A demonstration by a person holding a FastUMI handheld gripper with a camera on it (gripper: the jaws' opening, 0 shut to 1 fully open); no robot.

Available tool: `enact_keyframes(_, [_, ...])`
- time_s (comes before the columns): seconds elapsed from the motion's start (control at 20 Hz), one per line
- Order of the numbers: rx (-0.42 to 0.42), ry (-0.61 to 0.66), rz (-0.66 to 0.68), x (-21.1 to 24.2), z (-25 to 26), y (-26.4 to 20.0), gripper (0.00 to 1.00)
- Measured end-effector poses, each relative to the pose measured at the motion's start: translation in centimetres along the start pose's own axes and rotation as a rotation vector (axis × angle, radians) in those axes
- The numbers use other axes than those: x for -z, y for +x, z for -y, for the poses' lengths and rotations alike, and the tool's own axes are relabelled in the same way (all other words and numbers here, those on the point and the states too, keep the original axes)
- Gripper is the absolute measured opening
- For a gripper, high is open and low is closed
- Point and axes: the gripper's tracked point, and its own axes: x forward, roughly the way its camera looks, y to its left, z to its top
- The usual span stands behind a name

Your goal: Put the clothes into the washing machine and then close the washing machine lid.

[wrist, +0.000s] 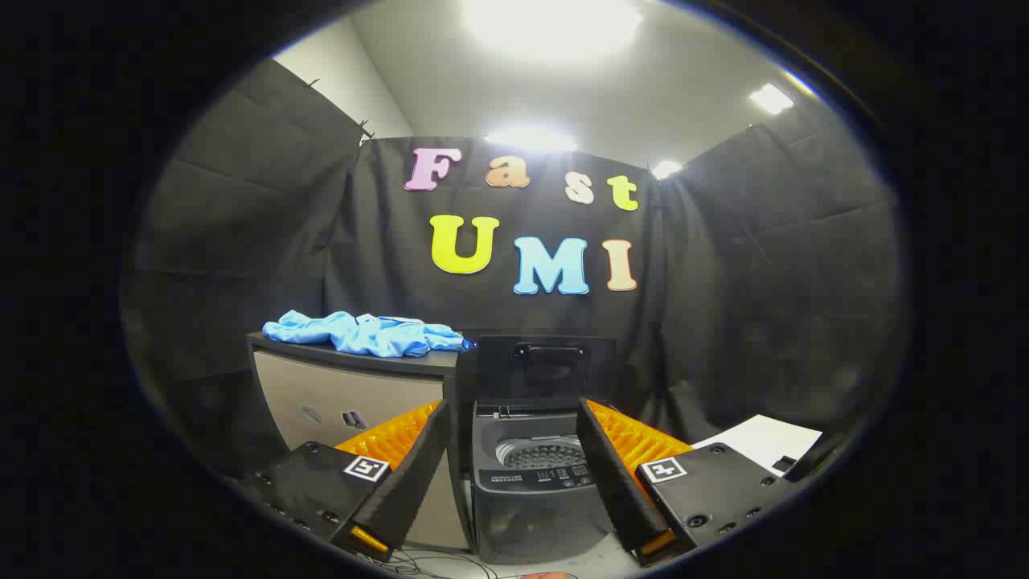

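A: Blue clothes [366, 334], crumpled heap, thin soft fabric. Sitting on top of the cabinet [346, 398], just left of the washer [534, 466].

B: Washer state?

A: Lid [547, 366] up, standing behind the opening. Drum [540, 452] visible, looks empty from here.

B: Claw?

A: Gripper [514, 474] fingers spread wide, nothing between them. The washer sits beyond them, seen through the gap. Well short of the clothes.

B: So which step?

A: Start, I'd say. Nothing loaded, clothes not yet picked. Step in hand is the reach to the heap.

B: Next move needs what?

A: Lift and swing left of the washer, up to cabinet-top height, and come down on the heap with the fingers wide. Pinch a thick fold near the middle so most of it comes up together. It's limp, so it'll hang and trail; needs to clear the washer rim before release.

B: Risks?

A: Grabbing only an edge and leaving part on the cabinet, or a tail draped over the rim blocking the lid. That's a guess.

B: One garment or more?

A: Can't tell, too bunched.

B: Anything else?

A: White sheet [760, 442] right of the washer, cables [438, 563] on the floor in front. Not relevant.
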Motion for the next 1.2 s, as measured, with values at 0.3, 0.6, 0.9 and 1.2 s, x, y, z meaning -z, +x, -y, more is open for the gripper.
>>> enact_keyframes(0.3, [-0.008, -0.003, 0.007, -0.2, -0.7, -0.3, 0.98])
enact_keyframes(0.6, [-0.007, -0.005, -0.008, 0.2, -0.3, -0.3, 0.98])
enact_keyframes(0.9, [0.003, -0.003, -0.023, 0.7, 0.1, 0.3, 0.98])
enact_keyframes(1.2, [0.003, -0.007, -0.030, 0.9, 0.3, 0.6, 0.98])
